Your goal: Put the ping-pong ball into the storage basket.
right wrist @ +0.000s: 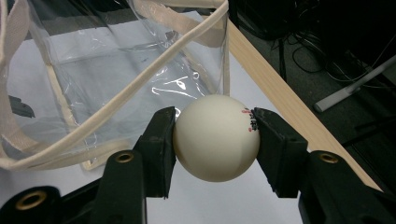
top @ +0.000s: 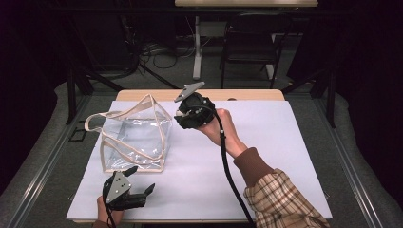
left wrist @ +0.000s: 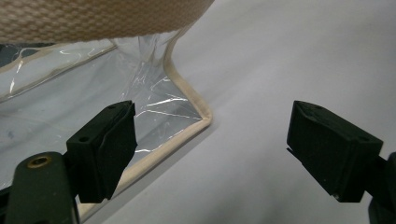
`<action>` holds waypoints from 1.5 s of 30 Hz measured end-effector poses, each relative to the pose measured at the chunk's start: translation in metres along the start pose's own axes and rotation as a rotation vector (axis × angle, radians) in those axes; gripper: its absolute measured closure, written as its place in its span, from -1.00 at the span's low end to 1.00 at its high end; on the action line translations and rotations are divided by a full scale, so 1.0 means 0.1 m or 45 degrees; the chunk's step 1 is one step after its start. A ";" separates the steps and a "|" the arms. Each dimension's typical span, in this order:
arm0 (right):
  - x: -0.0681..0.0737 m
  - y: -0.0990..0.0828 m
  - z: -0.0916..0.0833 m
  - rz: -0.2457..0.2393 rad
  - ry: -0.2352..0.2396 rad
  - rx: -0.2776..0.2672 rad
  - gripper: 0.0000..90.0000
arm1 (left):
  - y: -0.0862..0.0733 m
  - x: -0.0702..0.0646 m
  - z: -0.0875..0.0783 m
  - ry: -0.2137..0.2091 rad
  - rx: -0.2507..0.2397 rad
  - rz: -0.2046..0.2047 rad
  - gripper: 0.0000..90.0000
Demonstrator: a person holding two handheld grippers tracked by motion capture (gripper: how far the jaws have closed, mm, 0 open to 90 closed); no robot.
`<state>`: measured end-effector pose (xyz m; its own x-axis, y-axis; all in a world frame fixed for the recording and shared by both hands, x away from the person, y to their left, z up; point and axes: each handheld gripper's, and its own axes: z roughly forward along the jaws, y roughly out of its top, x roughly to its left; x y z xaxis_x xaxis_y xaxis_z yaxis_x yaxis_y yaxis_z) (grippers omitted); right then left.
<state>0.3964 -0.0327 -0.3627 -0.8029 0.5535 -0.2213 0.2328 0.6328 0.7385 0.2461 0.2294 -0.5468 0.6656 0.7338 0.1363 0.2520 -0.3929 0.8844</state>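
Right gripper [right wrist: 215, 140] clamped on a white ball [right wrist: 216, 138], one pad on each side; small red and black print beside one pad. The ball is smooth, matte and round, so it has no long axis to line up.

The clear bag [top: 135, 137] is the landmark. It stands on the pale sheet [top: 266, 156], soft see-through plastic with creases and glare, edged in cream woven tape; its handles [top: 119, 116] loop up loosely. In the right gripper view the ball sits just outside the bag's near wall, below the taped rim [right wrist: 201, 21], mouth up and slack.

In the high view the right gripper [top: 183, 116] is just beside the bag's far right corner, the nearer of the two to the opening. A drop would probably call for lifting the ball over the rim.

Left gripper [left wrist: 212, 149] has its jaws apart, holding nothing, at the bag's near bottom corner [left wrist: 203, 119]; one pad overlaps the taped edge, contact unclear.
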 end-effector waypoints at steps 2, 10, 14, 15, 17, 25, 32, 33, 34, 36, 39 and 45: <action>0.01 0.01 0.00 0.001 0.000 -0.002 0.13 | 0.00 0.00 0.00 0.000 0.000 0.001 -0.64; 0.05 0.06 0.01 -0.010 0.007 -0.007 0.13 | 0.00 0.00 0.00 -0.001 0.000 0.003 -0.64; 0.06 0.08 0.01 -0.014 0.008 -0.006 0.13 | 0.00 0.00 0.00 -0.001 0.000 0.002 -0.64; 0.06 0.08 0.01 -0.016 0.008 -0.006 0.13 | 0.00 0.00 0.00 -0.001 0.000 0.003 -0.64; 0.07 0.09 0.02 -0.020 0.005 -0.005 0.13 | 0.00 0.00 0.00 -0.001 0.000 0.003 -0.64; 0.10 0.11 0.03 -0.025 0.011 -0.004 0.13 | 0.00 0.00 0.00 -0.001 -0.001 0.004 -0.64; 0.13 0.15 0.04 -0.037 0.013 -0.009 0.13 | 0.00 0.00 0.00 0.000 0.000 0.002 -0.64; 0.13 0.15 0.04 -0.039 0.013 -0.012 0.13 | 0.00 0.00 0.00 0.002 0.001 0.002 -0.64; 0.14 0.16 0.04 -0.042 0.014 -0.012 0.13 | 0.00 0.00 0.00 -0.001 0.001 0.004 -0.64; 0.15 0.17 0.04 -0.044 0.017 -0.015 0.13 | 0.00 0.00 -0.01 0.000 -0.001 0.002 -0.64; 0.16 0.19 0.04 -0.050 0.017 -0.019 0.13 | 0.00 0.00 0.00 -0.001 0.000 0.003 -0.64; 0.19 0.21 0.05 -0.059 0.022 -0.019 0.13 | 0.00 0.00 -0.01 -0.001 -0.001 0.000 -0.64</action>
<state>0.3888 -0.0064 -0.3549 -0.8220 0.5143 -0.2445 0.1872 0.6495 0.7370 0.2458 0.2297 -0.5465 0.6661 0.7334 0.1359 0.2518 -0.3926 0.8846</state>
